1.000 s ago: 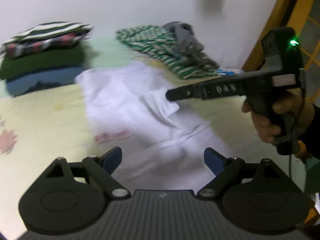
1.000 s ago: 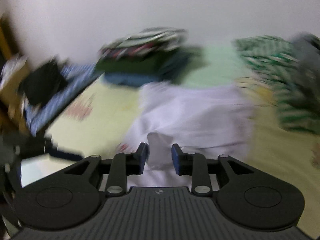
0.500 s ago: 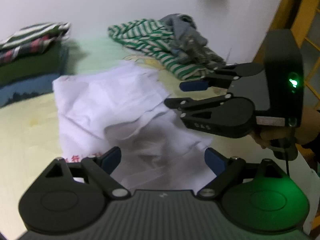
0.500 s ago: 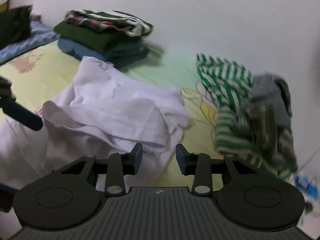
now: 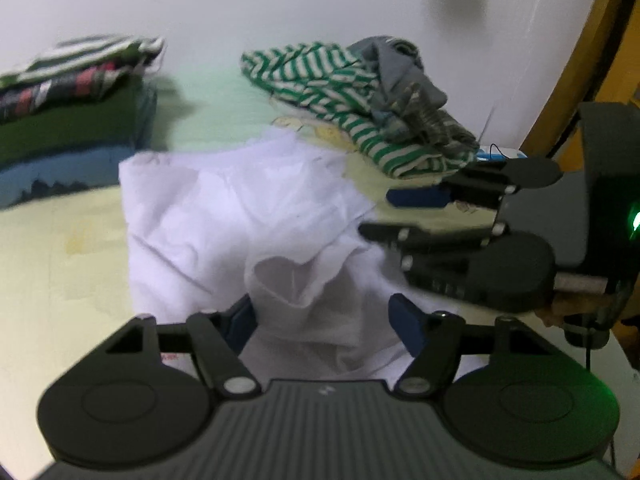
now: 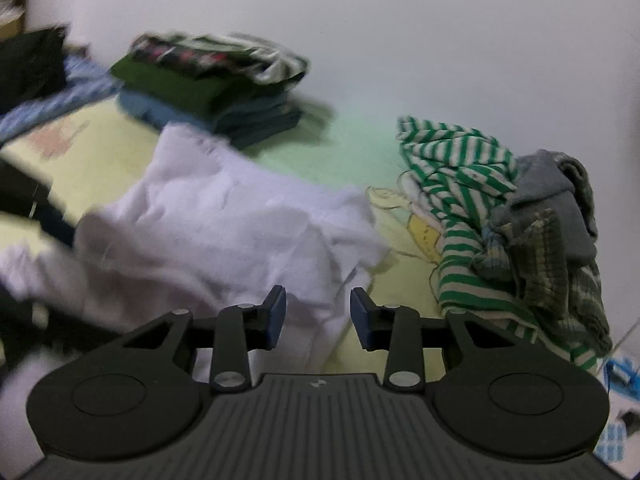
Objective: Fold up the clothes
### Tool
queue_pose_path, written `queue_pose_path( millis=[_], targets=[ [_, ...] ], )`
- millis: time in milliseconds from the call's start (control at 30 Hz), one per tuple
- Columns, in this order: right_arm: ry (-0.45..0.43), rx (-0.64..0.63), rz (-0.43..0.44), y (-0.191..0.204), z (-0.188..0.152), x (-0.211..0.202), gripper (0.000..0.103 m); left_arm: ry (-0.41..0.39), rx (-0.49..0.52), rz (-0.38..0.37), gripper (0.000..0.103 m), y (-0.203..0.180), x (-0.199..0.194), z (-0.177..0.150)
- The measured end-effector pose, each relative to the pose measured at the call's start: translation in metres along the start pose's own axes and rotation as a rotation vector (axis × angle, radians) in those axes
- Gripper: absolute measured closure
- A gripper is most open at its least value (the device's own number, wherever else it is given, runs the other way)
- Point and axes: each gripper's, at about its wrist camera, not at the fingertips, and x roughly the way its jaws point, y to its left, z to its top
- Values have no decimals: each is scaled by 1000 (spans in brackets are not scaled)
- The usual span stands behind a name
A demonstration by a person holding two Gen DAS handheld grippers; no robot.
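Left hand-held gripper (image 5: 322,318): jaws wide apart, straddling a raised fold of the white garment (image 5: 240,216) — not clamped. Right hand-held gripper (image 6: 318,318): jaws parted, empty, at the garment's edge. Garment lies crumpled on the bed (image 6: 344,136).

Left wrist view low over the bed facing the wall, right wrist view likewise, both sharing the white garment (image 5: 240,216) (image 6: 224,224) and striped heap (image 5: 332,92) (image 6: 460,184)

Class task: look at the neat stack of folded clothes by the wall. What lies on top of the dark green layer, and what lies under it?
On the dark green layer lie a plaid garment and a striped one. Under it are blue folded pieces. How many is unclear, with the picture blurred.
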Motion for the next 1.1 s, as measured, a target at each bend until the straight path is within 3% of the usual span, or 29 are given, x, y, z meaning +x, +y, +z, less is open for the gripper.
queue_pose_path(
  millis=[67,133,233,333,433,533,667,867,900,1000,1033,1100],
  targets=[
    [1,-32,-5,4,-1,3,65,-4,19,15,78,-4,-1,1],
    [-5,-25,-13,5,2,9,65,-8,38,30,87,-7,-2,1],
    [-13,-9,-33,5,4,16,66,-14,66,52,88,-12,-4,2],
    [-14,46,-5,-2,3,14,90,-31,60,67,88,-9,-10,3],
    [-27,115,-4,-16,4,3,100,-42,24,63,93,0,-15,4],
    [-55,239,39,-37,11,-9,100,-40,-28,28,93,8,-19,3],
    [-91,439,180,-58,33,-10,100,-31,-59,9,93,10,-21,-2],
    [-114,667,395,-49,70,13,99,16,-150,-15,93,23,-21,-24],
    [-104,690,424,-44,75,19,95,21,-172,-18,93,28,-21,-28],
    [-74,740,521,-29,85,36,70,36,-220,-7,93,41,-20,-36],
    [-72,751,554,-24,86,40,65,35,-233,-11,94,44,-21,-37],
    [-97,784,593,-23,85,38,65,26,-256,-33,94,50,-25,-38]
  ],
)
